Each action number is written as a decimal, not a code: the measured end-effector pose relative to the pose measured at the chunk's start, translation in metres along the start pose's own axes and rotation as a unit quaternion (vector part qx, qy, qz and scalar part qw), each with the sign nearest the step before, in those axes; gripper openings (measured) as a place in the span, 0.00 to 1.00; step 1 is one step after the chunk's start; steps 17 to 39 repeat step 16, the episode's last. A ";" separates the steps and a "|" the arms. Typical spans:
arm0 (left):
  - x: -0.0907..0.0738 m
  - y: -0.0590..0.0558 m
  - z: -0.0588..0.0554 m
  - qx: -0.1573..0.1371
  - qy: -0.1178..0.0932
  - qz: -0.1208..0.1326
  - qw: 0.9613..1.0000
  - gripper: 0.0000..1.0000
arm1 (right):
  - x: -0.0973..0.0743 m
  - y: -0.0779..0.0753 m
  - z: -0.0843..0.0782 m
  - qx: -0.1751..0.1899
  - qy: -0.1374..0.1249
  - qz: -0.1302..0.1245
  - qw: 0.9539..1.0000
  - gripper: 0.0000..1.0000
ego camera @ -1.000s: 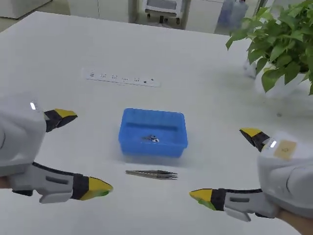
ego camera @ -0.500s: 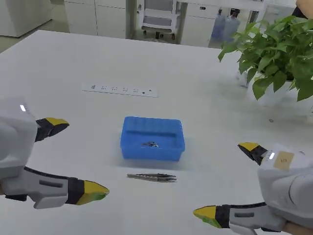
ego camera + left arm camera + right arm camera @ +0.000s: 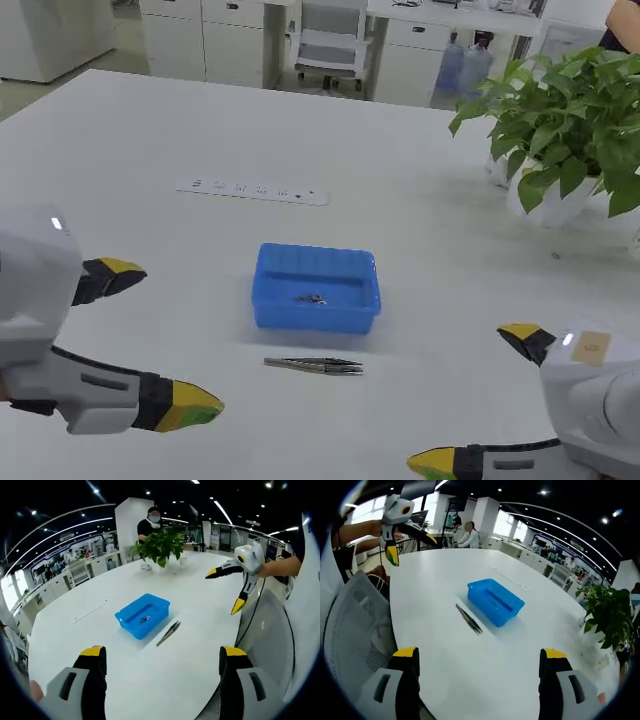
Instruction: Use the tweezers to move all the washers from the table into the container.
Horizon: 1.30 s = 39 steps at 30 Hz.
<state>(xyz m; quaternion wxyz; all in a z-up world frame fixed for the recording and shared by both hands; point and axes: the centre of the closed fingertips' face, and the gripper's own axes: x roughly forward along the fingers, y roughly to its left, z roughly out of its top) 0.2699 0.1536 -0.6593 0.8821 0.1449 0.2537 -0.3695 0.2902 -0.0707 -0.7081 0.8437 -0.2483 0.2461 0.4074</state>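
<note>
- Left gripper point(image 3: 165, 337) hovers over the near-left part of the counter point(image 3: 130, 130); jaws spread wide, nothing between them.
- Right gripper point(image 3: 475, 400) hovers over the near-right part; jaws also spread wide, nothing held.
- Both grippers sit well apart from the tweezers and the container, one on each side.
- Tweezers point(image 3: 313, 366) lie flat on the counter, just in front of the container on the person's side. They run roughly parallel to its front wall and do not touch it.
- Blue container point(image 3: 315, 314), rectangular and open-topped, stands near the middle of the counter between the two grippers.
- Washers point(image 3: 310, 298): a small cluster of dark metallic bits on the container floor, around its middle. They are too small to count.
- White power strip point(image 3: 252, 190) lies flat beyond the container, well apart from it.
- Leafy green plant point(image 3: 560, 110) in a white pot point(image 3: 555, 205) stands at the far right of the counter.
- In the left gripper view, the right gripper shows at upper right with its jaws open, and a person point(image 3: 150, 525) stands behind the plant.
</note>
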 end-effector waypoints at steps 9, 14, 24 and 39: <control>0.001 0.013 0.012 0.027 -0.011 0.030 0.999 0.99 | 0.003 0.006 0.008 -0.023 0.001 0.027 0.999 1.00; 0.002 0.007 0.016 0.043 -0.013 0.022 0.999 0.99 | 0.005 0.006 0.020 -0.042 -0.006 0.036 0.998 1.00; 0.003 0.006 0.014 0.048 -0.002 0.026 0.998 0.99 | 0.006 0.006 0.022 -0.053 -0.005 0.039 0.998 1.00; 0.003 0.006 0.014 0.048 -0.002 0.026 0.998 0.99 | 0.006 0.006 0.022 -0.053 -0.005 0.039 0.998 1.00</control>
